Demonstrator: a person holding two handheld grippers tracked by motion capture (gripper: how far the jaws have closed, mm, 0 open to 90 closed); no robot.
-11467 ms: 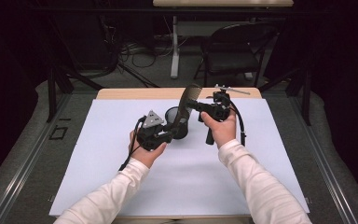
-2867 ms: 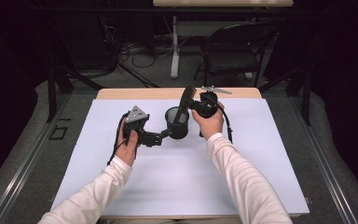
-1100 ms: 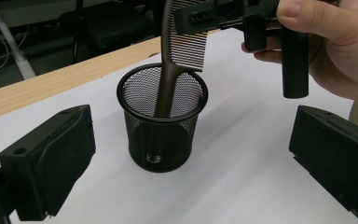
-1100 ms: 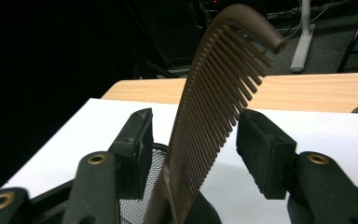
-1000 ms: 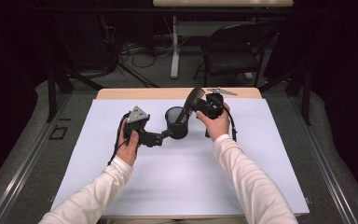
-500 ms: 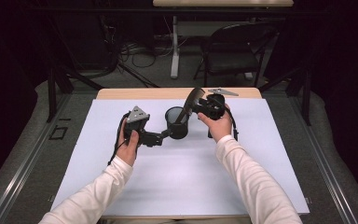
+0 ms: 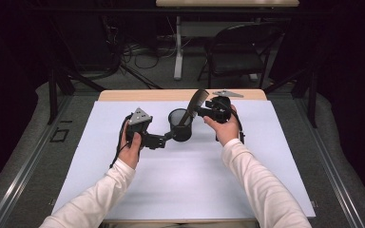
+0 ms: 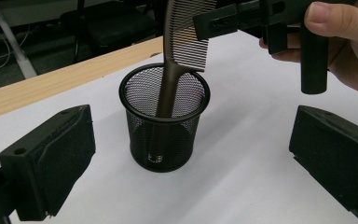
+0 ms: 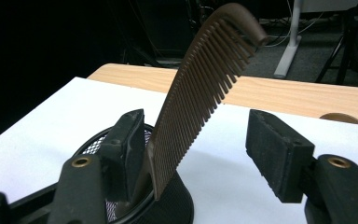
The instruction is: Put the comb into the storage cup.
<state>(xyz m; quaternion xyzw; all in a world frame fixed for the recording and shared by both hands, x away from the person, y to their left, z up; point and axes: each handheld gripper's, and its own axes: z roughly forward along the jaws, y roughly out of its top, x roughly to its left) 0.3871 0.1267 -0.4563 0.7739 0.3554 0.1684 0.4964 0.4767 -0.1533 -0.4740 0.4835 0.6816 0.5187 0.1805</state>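
Broadly, the worktop [image 7: 123, 199] takes up most of the high view: a white sheet covers nearly all of it, and a strip of bare wood shows along the far edge. Beyond that edge a dark chair [image 7: 237, 52] stands on the floor among cables.

Two white-sleeved forearms come in from the bottom of the high view. The left hand [image 7: 132, 145] holds the left claw [image 7: 170, 136], which points toward the mesh cup [image 7: 180, 124] from its left side. In the left claw view its two black jaws stand wide apart, one on each side of the cup and well clear of it, with nothing between their pads.

The right hand [image 7: 225, 128] holds the right claw [image 7: 200, 111] just right of the cup's rim. In the right claw view its jaws stand apart and have just been opening a little; the left jaw lies against the comb's spine, while the right jaw is clear of the teeth, so the comb is between them but not pinched.

The black mesh cup stands upright on the white sheet near the far middle of the worktop.

The brown comb [image 8: 177, 56] stands in the cup handle-down, its lower end at the cup's bottom, leaning with its toothed end up and out over the rim toward the right claw.
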